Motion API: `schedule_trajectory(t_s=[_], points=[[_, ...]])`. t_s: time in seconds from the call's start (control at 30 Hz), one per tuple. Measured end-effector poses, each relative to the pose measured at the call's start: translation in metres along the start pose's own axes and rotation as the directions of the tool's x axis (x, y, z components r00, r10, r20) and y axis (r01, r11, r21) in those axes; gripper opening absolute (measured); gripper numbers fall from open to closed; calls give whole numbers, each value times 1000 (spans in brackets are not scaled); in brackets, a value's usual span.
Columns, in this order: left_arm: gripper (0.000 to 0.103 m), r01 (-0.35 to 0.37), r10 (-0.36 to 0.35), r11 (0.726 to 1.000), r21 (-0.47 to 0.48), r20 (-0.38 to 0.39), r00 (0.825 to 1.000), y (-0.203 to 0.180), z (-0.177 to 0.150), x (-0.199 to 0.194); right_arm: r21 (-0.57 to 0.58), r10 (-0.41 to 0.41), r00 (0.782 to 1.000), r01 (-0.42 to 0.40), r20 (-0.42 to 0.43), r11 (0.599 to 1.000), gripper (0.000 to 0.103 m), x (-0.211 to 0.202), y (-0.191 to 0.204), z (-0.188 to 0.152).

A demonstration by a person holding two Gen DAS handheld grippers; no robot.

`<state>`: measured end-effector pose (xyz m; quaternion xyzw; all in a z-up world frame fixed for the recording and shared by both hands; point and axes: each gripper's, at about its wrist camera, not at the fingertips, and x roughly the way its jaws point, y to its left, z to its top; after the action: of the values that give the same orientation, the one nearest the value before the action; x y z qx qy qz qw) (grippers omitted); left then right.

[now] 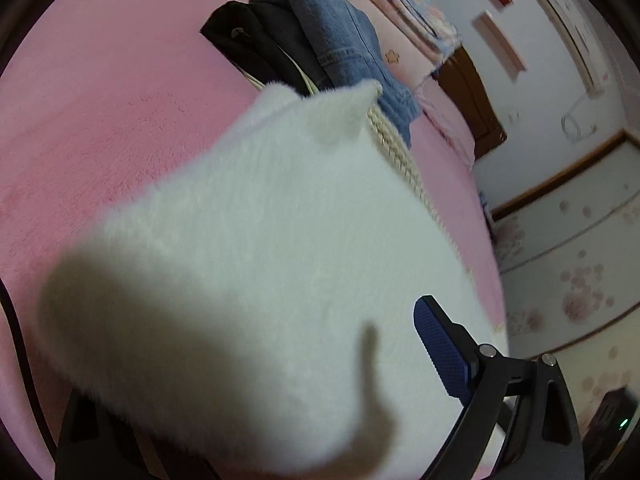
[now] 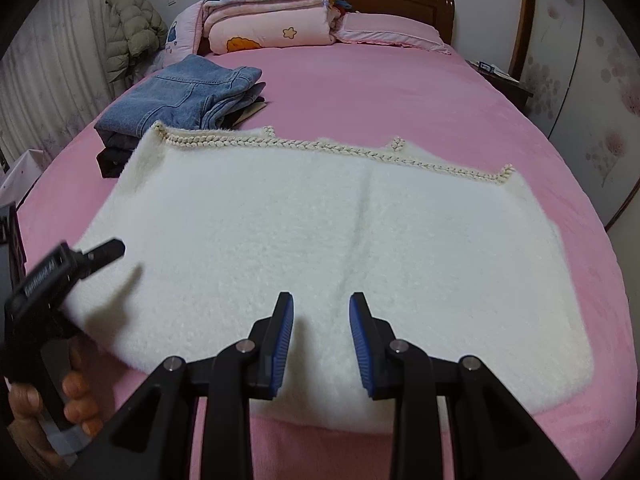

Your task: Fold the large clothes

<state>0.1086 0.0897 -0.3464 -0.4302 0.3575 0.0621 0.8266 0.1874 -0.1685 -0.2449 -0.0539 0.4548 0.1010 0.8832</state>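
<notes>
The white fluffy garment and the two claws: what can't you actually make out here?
- Left claw, left wrist view: garment covers one finger, so grip unclear; right wrist view shows it blurred at the edge.
- Garment's type: folded, sleeves and collar hidden, both views.
- Dark clothes under the jeans: mostly covered.
- Right claw: open above the garment; contact unclear.

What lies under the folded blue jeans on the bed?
Under the folded blue jeans is a stack of dark folded clothing, black at the bottom, resting on the pink bed cover. How many garments it holds is hidden; the white fluffy garment overlaps its near corner.
</notes>
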Motion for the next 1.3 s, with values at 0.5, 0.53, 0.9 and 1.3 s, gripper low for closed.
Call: schedule_trajectory(t_s=[0.5, 0.53, 0.9, 1.3], points=[[20, -138, 109, 919, 369, 99, 989, -84, -4, -35, -74, -55, 997, 58, 48, 996, 9, 28, 7, 28], [20, -136, 102, 911, 389, 106, 989, -90, -5, -39, -82, -44, 998, 48, 48, 995, 6, 33, 8, 32], [20, -132, 80, 850, 509, 124, 989, -127, -5, -50, -63, -4, 995, -3, -102, 998, 3, 95, 2, 53], [19, -162, 110, 841, 516, 131, 985, -156, -13, -56, 58, 44, 986, -35, -159, 998, 2, 80, -6, 52]])
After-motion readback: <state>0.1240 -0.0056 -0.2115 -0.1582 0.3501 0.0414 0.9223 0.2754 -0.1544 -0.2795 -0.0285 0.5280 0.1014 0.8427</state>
